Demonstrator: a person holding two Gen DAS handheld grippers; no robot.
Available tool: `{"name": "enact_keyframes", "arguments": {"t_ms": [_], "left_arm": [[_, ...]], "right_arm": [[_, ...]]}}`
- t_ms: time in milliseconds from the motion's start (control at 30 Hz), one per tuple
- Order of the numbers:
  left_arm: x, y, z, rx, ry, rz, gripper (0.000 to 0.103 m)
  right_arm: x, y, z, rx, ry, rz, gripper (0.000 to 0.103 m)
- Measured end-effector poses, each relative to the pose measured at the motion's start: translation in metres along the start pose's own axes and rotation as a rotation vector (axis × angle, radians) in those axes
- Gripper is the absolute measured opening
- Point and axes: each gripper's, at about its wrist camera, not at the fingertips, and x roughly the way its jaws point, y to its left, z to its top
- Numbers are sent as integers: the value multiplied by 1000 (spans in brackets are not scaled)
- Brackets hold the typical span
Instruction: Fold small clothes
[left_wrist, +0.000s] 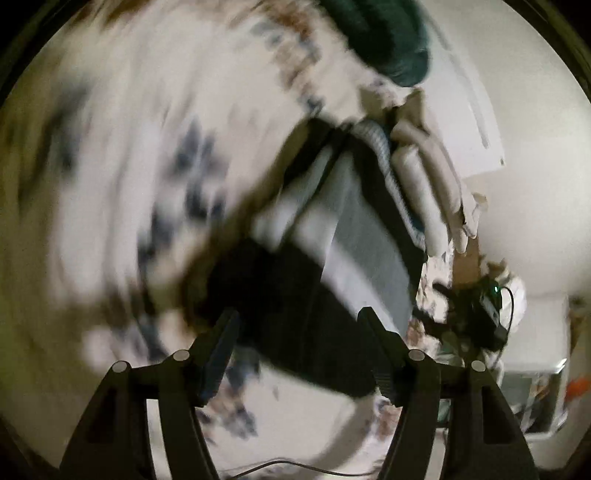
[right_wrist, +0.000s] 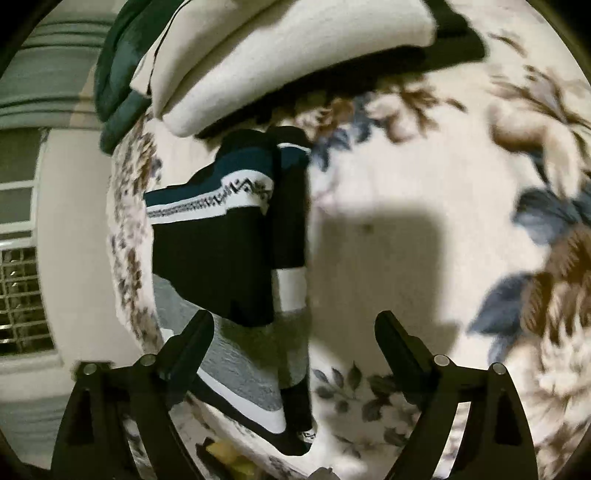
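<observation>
Hovering over the bed, both grippers stand with their jaws spread and nothing pinched between them. The right gripper (right_wrist: 295, 336) looks down on a dark sweater (right_wrist: 218, 254) with teal, white and grey bands, which lies folded into a narrow block on the flowered bedspread (right_wrist: 406, 258). Its near grey end sits just ahead of the left-hand jaw and reaches partly into the gap, but the pads do not press on it; ahead of the right-hand jaw there is only bare bedspread and a hard shadow. Beyond the jaw tips, past the far end of the sweater, a cream folded garment (right_wrist: 280, 62) rests at the head of the pile, with something dark green (right_wrist: 118, 77) beside it.

The left gripper (left_wrist: 299, 328) gives a badly smeared view, so details are hard to read. The same banded sweater (left_wrist: 332, 251) runs away from between its jaws, and further out lie the cream folds (left_wrist: 424, 184) and the dark green piece (left_wrist: 384, 40).

As I judge it, this sweater looks about finished: sleeves tucked in, body doubled over, both grippers let go. The cream piece looks folded as well. What may remain is tidying the sweater or setting it with the others; whether more clothes wait unfolded I cannot tell from here.
</observation>
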Motion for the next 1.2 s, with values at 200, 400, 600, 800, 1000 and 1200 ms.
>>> {"name": "enact_keyframes", "arguments": {"t_ms": [200, 400, 600, 800, 1000, 1200], "left_arm": [[52, 9, -51, -167, -25, -114, 64], [89, 12, -53, -291, -176, -217, 64], [87, 8, -43, -383, -319, -247, 53], [69, -4, -22, -352, -350, -217, 30], [38, -13, 7, -204, -338, -213, 27], [9, -45, 54, 40, -211, -203, 25]], "right_arm": [[27, 5, 45, -79, 67, 20, 91], [65, 7, 87, -86, 154, 108, 91], [91, 17, 107, -100, 210, 171, 93], [97, 31, 106, -136, 199, 188, 32], [72, 39, 78, -108, 72, 203, 18], [8, 35, 17, -25, -90, 181, 17]]}}
